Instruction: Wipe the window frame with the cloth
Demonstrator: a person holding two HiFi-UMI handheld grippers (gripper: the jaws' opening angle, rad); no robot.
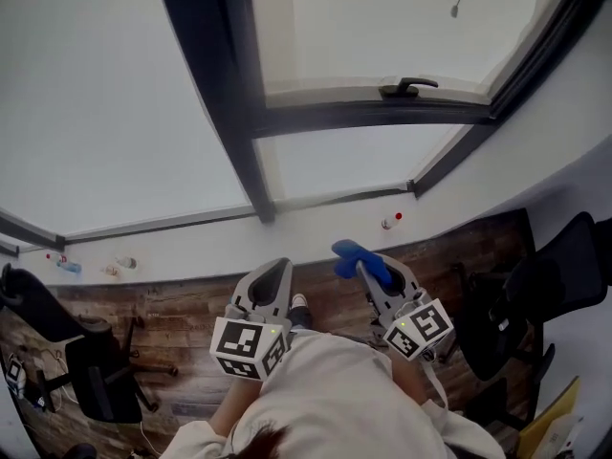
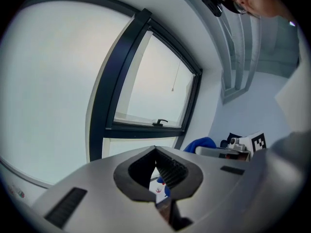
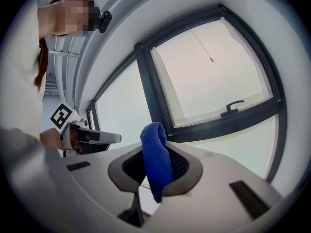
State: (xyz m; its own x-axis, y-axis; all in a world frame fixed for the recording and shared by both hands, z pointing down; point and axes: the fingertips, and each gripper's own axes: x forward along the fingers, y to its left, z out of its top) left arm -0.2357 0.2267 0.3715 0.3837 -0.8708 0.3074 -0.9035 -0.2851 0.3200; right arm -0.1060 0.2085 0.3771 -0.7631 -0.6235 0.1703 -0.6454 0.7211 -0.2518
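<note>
A blue cloth [image 1: 358,256] is pinched in my right gripper [image 1: 368,268], below the white sill [image 1: 316,228]. In the right gripper view the cloth [image 3: 156,160] folds up over the jaws of that gripper [image 3: 158,150], which point toward the dark window frame [image 3: 149,84] and its handle [image 3: 234,106]. My left gripper [image 1: 271,288] hangs beside it with its jaws together and nothing in them. From the left gripper [image 2: 155,153] I see the frame [image 2: 104,93] ahead, with the cloth [image 2: 200,143] to the right. The frame's vertical post [image 1: 228,103] and handle [image 1: 409,87] stand well above both grippers.
Black office chairs stand at lower left [image 1: 96,371] and at right [image 1: 555,275] on the wood floor. Small items lie on the sill: a red-topped one [image 1: 392,220] and a bottle [image 1: 67,266]. A pull cord [image 1: 455,10] hangs at the upper pane.
</note>
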